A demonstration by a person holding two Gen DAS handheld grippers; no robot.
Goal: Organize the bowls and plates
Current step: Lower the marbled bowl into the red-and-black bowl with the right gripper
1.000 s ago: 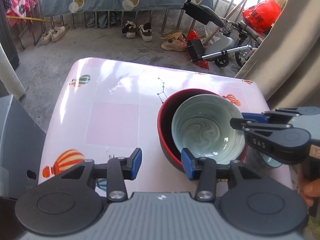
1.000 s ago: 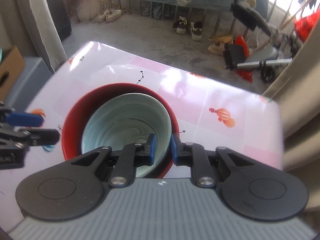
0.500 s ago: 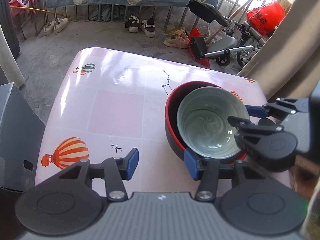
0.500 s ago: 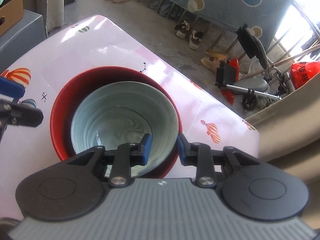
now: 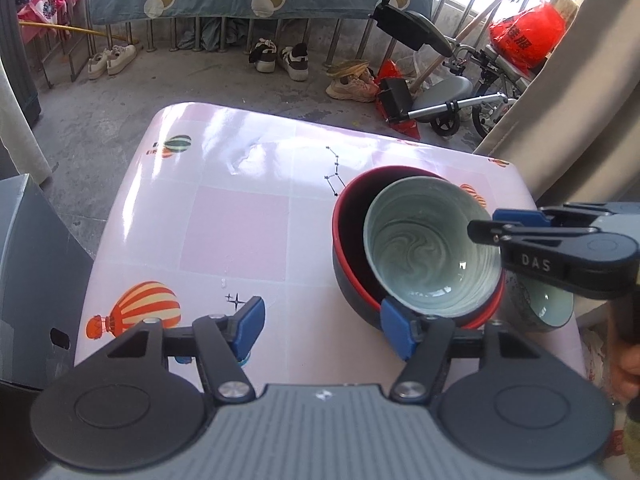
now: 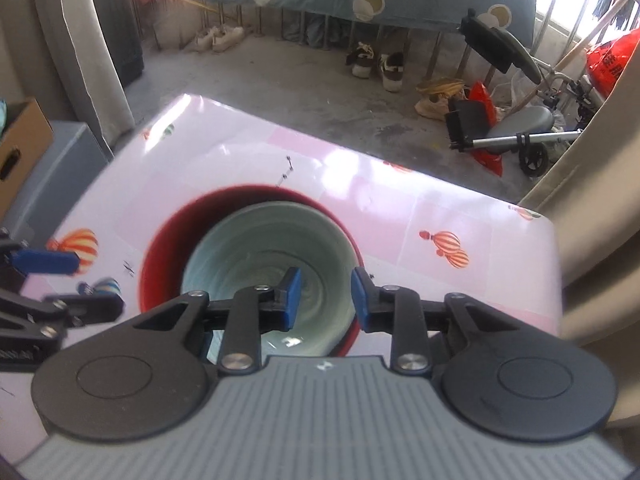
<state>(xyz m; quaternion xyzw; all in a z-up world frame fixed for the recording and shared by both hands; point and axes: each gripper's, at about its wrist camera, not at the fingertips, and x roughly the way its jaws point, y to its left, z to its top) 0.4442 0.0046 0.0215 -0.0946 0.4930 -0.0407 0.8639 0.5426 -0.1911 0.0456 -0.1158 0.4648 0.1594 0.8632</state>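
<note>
Your right gripper [image 6: 324, 298] hangs over the near rim of the pale green bowl [image 6: 268, 264], jaws apart with a clear gap and easing inward; in the right wrist view the pads frame the rim's right side, but I can't tell whether the rim actually sits between them or just below, and nothing is pinched. Your left gripper [image 5: 322, 330] has its jaws well apart and widening, with bare table [image 5: 236, 224] between them; its right pad [image 5: 394, 330] sits just at the near wall of the red bowl [image 5: 348, 240], whether touching or merely in front I can't say. My read: the green bowl is nested inside the red one, leaning toward the red bowl's right side, so the stacking step looks done and both grippers are letting go, or the right one is lining up a nudge to centre it. The stack sits at the table's right end, near the edge. A third bowl [image 5: 548, 306], also pale green inside, stands just right of the stack in the left wrist view, mostly hidden by your right gripper; probably the next one to stack. The right wrist view is motion-blurred and doesn't show it. No plates visible in either view. Your hand [image 5: 626, 364] is cut off at the frame edge.
</note>
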